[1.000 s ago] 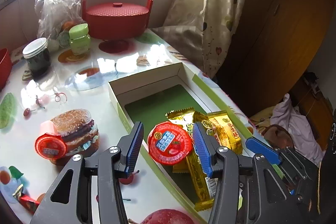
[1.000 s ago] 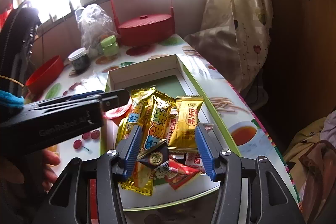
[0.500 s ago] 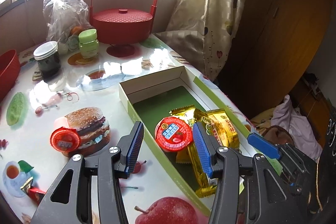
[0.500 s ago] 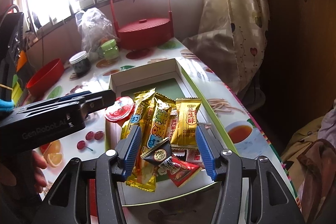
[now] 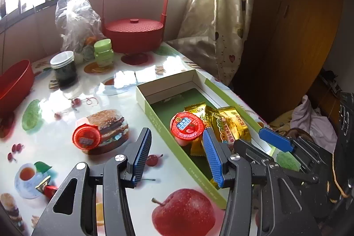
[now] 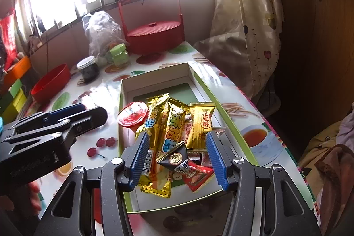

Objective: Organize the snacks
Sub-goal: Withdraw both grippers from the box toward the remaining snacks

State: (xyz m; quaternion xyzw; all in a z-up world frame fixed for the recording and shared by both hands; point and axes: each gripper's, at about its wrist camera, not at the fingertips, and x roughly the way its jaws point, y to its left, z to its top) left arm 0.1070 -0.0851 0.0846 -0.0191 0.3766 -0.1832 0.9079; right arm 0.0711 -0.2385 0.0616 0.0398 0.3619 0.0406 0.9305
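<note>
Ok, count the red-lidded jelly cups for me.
2. One jelly cup sits in the box, at its left side beside the gold packets. The other cup is on the table, left of the box. More may be hidden.

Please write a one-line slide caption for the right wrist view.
Open right gripper above a green box of wrapped snacks.

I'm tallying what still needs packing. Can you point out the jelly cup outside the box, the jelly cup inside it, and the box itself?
Loose jelly cup (image 5: 86, 139): left wrist view, red foil lid.
Boxed jelly cup (image 5: 187, 126): left wrist view, lid centre.
Box (image 5: 159, 123): left wrist view, near green wall.
</note>
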